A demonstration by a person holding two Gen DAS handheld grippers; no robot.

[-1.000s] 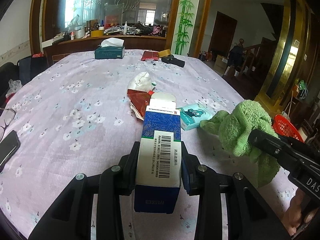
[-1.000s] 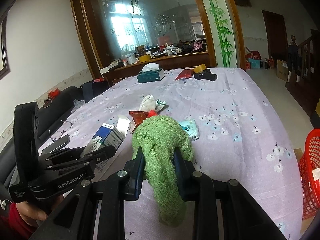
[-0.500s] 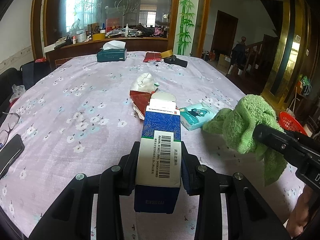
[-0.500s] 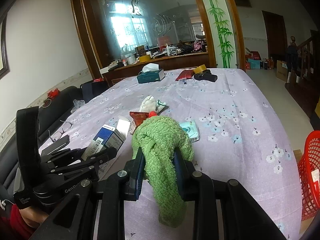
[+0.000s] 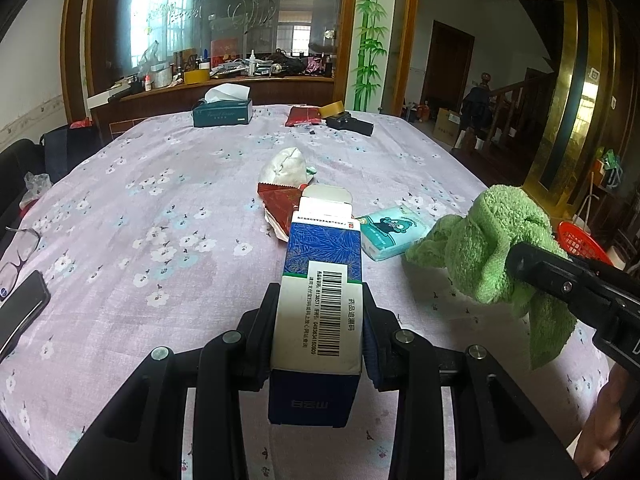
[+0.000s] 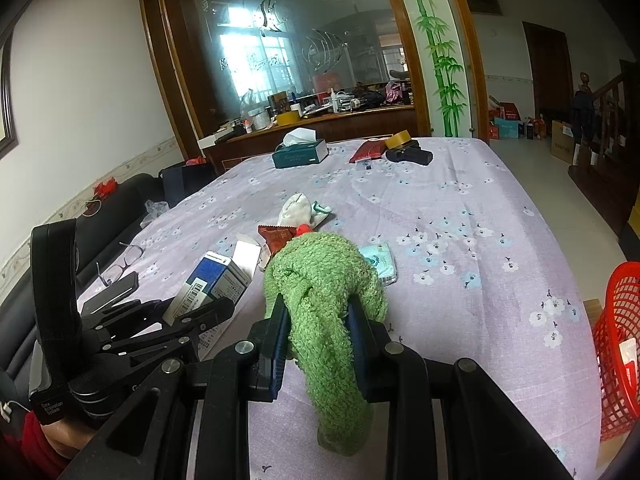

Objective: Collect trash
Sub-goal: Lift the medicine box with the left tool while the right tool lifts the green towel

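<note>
The left gripper (image 5: 320,320) pinches a blue and white carton (image 5: 320,280) between its two fingers, lifted above the table (image 5: 160,200) with its top flap open. The white side of the carton carries a barcode and lines of Chinese print, too small to read with certainty. The right gripper (image 6: 318,332) is clamped on a green towel (image 6: 324,280), which bulges above the fingers and hangs down under them.

On the flowered purple cloth just beyond the carton lie a red foil wrapper (image 5: 280,204) and a crumpled white wrapper (image 5: 286,168), touching each other. To the right of the carton lies a light-blue tissue pack (image 5: 390,232) with a cartoon animal on it. Left of the carton, at the table edge, are a pair of glasses (image 5: 20,248) and a dark phone (image 5: 20,312). Far behind the carton stand a dark green tissue box (image 5: 222,112), a red packet (image 5: 302,116), a roll of brown tape (image 5: 332,109) and a black case (image 5: 350,125). To the right of the table, lower than its top, is a red mesh basket (image 6: 618,340). In the right wrist view the left gripper's handle shows the words "Data Acquisition System".
</note>
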